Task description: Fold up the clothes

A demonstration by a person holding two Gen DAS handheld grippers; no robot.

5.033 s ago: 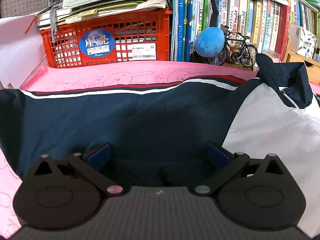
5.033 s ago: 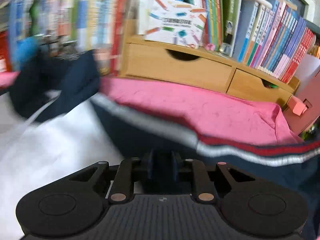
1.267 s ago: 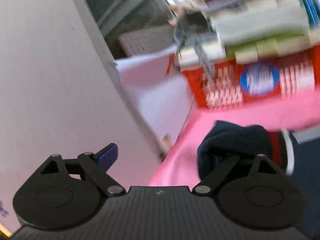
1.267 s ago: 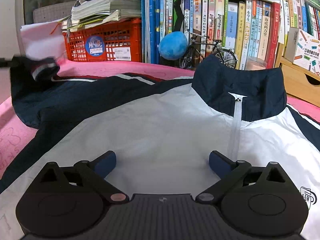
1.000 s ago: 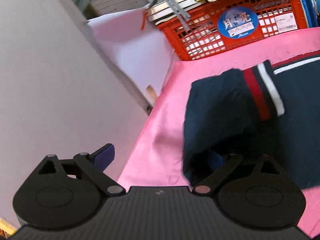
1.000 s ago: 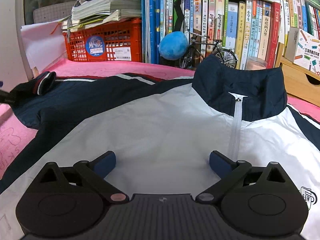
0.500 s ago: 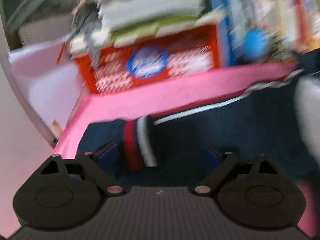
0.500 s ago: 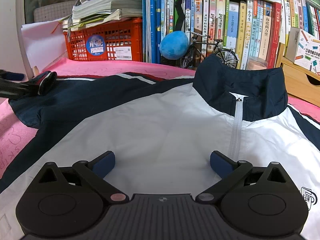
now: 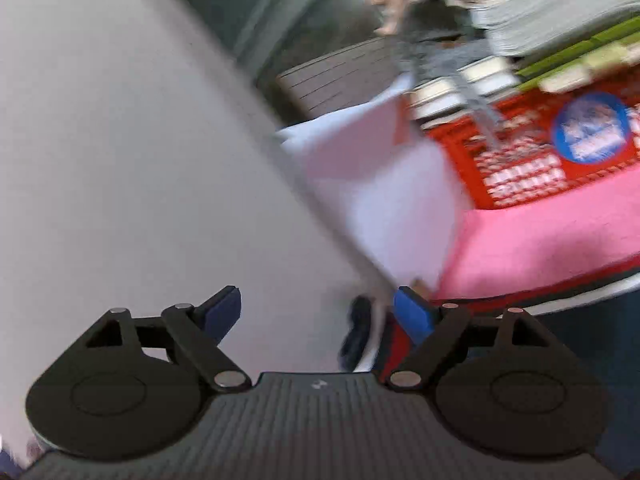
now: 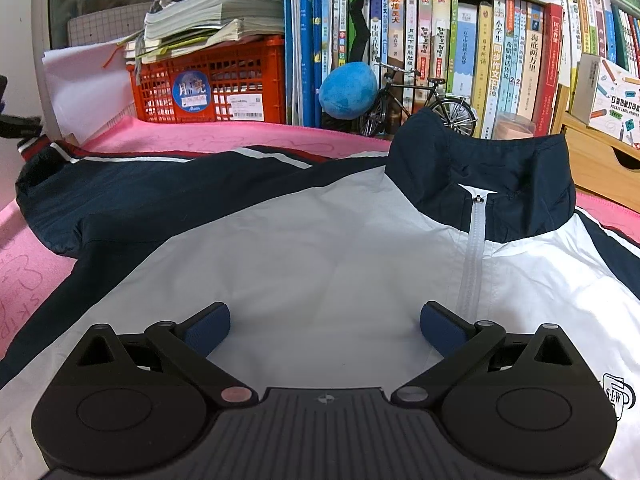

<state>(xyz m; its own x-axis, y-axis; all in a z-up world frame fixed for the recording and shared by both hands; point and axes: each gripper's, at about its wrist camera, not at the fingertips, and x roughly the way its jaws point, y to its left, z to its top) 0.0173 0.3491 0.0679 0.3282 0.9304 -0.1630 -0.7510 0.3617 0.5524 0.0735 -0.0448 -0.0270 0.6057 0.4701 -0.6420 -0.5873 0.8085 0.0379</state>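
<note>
Your jacket (image 10: 304,248) lies front-up and spread across the pink cloth (image 10: 224,136), directly under your right gripper (image 10: 325,326), whose fingers are spread wide, holding nothing. Your left gripper (image 9: 318,314) is also wide open and empty, with the striped cuff (image 9: 374,336) just inside its right finger.

The right wrist view sits low and close over the jacket (image 10: 320,240), facing the far bookshelf (image 10: 460,40). The blurred left wrist view tilts toward the left wall (image 9: 120,140). Both show the red crate (image 10: 212,80) and pink cover (image 9: 540,248).
</note>
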